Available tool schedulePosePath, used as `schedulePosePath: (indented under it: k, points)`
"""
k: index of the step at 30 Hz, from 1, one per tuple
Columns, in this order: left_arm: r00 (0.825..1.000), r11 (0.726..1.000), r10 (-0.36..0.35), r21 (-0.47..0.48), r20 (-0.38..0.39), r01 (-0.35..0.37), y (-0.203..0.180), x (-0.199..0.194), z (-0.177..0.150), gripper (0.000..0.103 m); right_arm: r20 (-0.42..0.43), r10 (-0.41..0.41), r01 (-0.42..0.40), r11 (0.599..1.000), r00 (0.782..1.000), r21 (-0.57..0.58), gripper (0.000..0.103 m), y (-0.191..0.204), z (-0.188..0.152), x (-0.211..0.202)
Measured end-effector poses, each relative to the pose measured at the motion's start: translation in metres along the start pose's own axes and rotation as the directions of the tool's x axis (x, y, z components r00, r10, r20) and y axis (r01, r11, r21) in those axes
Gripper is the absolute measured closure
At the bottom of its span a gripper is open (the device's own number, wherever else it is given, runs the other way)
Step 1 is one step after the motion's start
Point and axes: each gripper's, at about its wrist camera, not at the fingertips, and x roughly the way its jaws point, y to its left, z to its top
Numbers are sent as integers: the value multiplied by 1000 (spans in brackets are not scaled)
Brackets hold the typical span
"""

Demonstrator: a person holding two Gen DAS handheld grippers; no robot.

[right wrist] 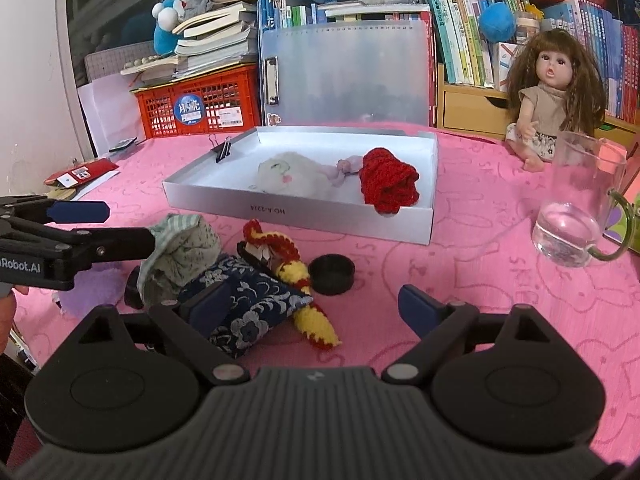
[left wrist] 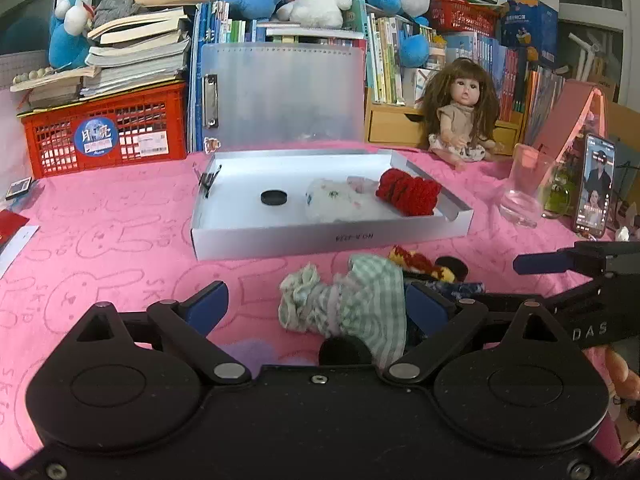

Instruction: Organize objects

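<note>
Nearest, L gripper (left wrist: pixel 318 306) is sitting wide open w/ the green cloth (left wrist: pixel 356 304) bunched between its fingers, one finger against the cloth's far side, not pinching yet. R gripper (right wrist: pixel 310 306) is also gaping, straddling the blue floral pouch (right wrist: pixel 248 304) and the yellow knit (right wrist: pixel 308 300); nothing is being held.

Risk 1: the pile is tangling. Green cloth, pouch, knit are all touching, so closing on one is probably dragging a neighbour along, or grabbing two at once.

Risk 2: the two grippers are crowding the same pile, L's fingers are reaching in right beside R's, so a bump looks likely if both are closing together.

Risk 3: the black cap (right wrist: pixel 332 274) is lying just beside the knit; a sweep could be sending it rolling.

Farther back, the white box (right wrist: pixel 420 236) is already holding a white plush (right wrist: pixel 292 176) and red knit (right wrist: pixel 388 184) at its right end, so dropping more there is risking a spill over the low wall; the left part is looking freer.

Far right, the glass (right wrist: pixel 576 208) w/ water is standing near R's path, so a wide swing could be tipping it.
</note>
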Motion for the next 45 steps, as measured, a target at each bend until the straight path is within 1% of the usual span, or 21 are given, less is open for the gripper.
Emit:
schedulePosePath:
  k: [6,12,15,19,24,32,40,45]
  points:
    - [1000,1000,2,-7,-16,-2,2,-1,-8,8,2,-4,4,1000,1000,6,7,0,-2,0]
    - [1000,1000,-2,-22,-13,2,2,-3,-11,8,7,6,-6,1000,1000,8,7,3,-5,-5]
    - [1000,1000,-6,-22,-11,6,1,-2,-8,8,9,21,-21,1000,1000,0,7,6,-6,-8]
    - [999,999,-33,-37,-7,33,-1,2,-1,10,10,59,-59,998,998,-17,7,12,-8,-11]
    - [999,998,-52,-32,-16,51,-6,11,6,10,11,84,-83,996,996,-43,7,20,-10,-11]
    - [997,997,-66,-36,-37,64,-11,25,7,11,10,103,-102,993,995,-63,7,30,-11,-7]
    - [995,994,-77,-83,-57,73,-5,34,7,14,12,117,-116,991,993,-64,7,33,-9,-1]
    - [995,993,-77,-93,-67,70,-4,38,5,15,3,130,-129,988,992,-79,7,39,-11,1]
